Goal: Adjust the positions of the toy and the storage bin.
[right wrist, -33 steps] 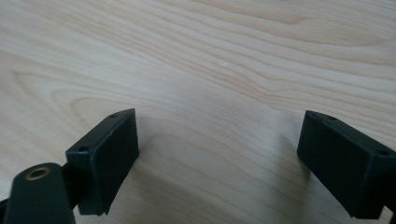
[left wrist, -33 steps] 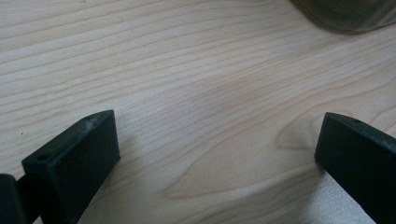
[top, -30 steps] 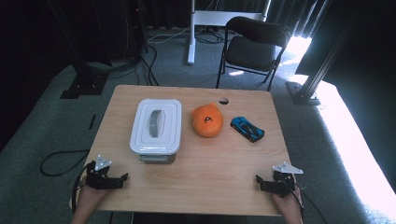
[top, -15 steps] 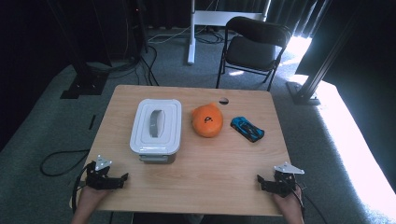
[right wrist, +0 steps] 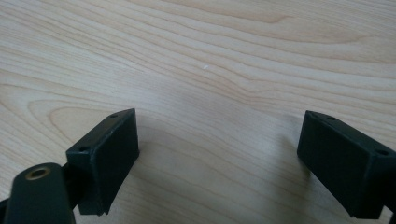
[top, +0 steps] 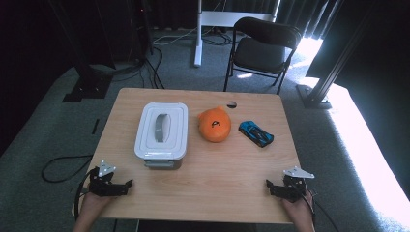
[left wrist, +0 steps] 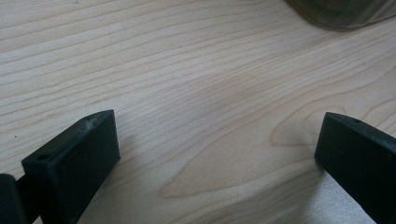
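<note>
Both claws, left claw [top: 126, 184] and right claw [top: 269, 185], rest wide apart and empty on the counter [top: 227, 164]; ahead, the white box [top: 162, 129] may skid if nudged off-centre.

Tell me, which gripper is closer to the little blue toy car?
Right. The right gripper rests at the table's near right corner, just below the toy car; the left gripper sits at the opposite near corner.

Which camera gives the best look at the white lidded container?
The high view: the white lidded container shows whole on the table. The left gripper view catches what may be its blurred edge; the right gripper view shows bare wood.
</note>
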A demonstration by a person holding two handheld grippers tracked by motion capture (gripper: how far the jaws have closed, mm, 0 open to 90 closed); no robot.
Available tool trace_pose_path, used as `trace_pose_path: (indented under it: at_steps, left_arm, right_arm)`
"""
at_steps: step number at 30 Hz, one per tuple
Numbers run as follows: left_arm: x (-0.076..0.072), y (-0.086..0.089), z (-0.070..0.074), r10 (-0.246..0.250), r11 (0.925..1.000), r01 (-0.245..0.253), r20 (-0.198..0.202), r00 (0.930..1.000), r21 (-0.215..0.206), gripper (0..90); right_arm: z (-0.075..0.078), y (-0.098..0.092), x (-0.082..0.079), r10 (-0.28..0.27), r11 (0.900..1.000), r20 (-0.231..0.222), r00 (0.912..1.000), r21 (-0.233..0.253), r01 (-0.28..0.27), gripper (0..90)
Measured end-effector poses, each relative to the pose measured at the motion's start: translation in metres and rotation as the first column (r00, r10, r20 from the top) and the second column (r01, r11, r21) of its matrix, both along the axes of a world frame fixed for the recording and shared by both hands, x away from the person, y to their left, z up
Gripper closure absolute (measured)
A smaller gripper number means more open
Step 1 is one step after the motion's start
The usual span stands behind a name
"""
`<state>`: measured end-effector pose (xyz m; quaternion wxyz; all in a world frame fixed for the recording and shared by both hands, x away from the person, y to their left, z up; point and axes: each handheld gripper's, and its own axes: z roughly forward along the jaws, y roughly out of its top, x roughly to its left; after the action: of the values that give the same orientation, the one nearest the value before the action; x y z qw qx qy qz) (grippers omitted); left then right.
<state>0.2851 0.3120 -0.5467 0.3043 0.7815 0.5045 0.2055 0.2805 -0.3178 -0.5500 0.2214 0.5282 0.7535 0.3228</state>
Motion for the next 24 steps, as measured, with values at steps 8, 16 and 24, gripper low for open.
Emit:
trace_pose_path:
  at_steps: [8,16,24]
  left_arm:
    - [0.0,0.0,0.0,0.0,1.0,0.0,0.0,1.0,0.0,0.1]
    - [0.0,0.0,0.0,0.001,1.0,-0.001,0.0,1.0,0.0,0.2]
    - [0.0,0.0,0.0,0.001,1.0,-0.001,0.0,1.0,0.0,0.1]
  right_arm:
    - [0.002,0.005,0.018,0.003,1.0,-0.017,0.9998,-0.004,-0.003,11.9]
    - [0.008,0.008,0.043,0.013,1.0,-0.013,0.9998,0.018,-0.013,12.0]
    - [0.028,0.008,0.065,0.022,0.999,0.003,0.9997,0.023,-0.022,12.0]
